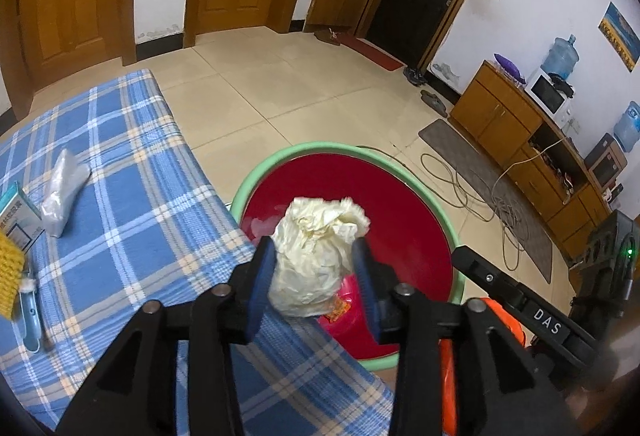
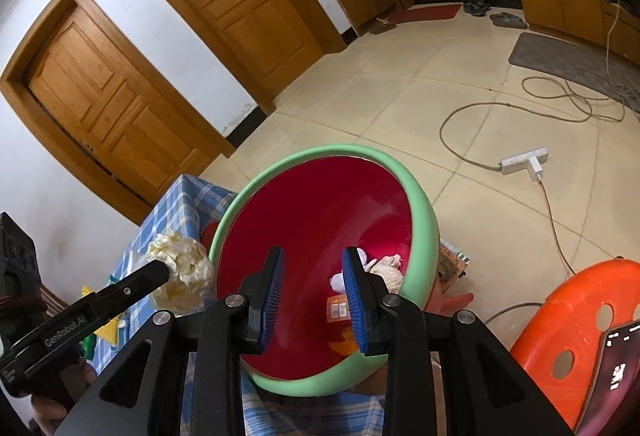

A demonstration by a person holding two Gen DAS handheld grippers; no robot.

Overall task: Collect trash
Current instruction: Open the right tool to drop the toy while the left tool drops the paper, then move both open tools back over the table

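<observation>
A crumpled cream paper wad [image 1: 316, 256] sits between the blue pads of my left gripper [image 1: 314, 250], and both pads touch its sides. It hangs over the near rim of a red basin with a green rim [image 1: 312, 147], by the table edge. The right wrist view shows the same wad [image 2: 182, 270] at the left gripper's tip, just left of the basin [image 2: 424, 220]. My right gripper [image 2: 312, 254] stands open over the basin's mouth with nothing between its pads. Inside the basin lie pale wads [image 2: 386, 268] and an orange wrapper [image 2: 338, 310].
A blue plaid tablecloth [image 1: 120, 195] carries a clear plastic packet [image 1: 64, 191], a small box [image 1: 16, 211] and a yellow brush [image 1: 10, 272]. An orange stool [image 2: 580, 316] stands to the right. Cables and a power strip [image 2: 524, 159] lie on the tiled floor.
</observation>
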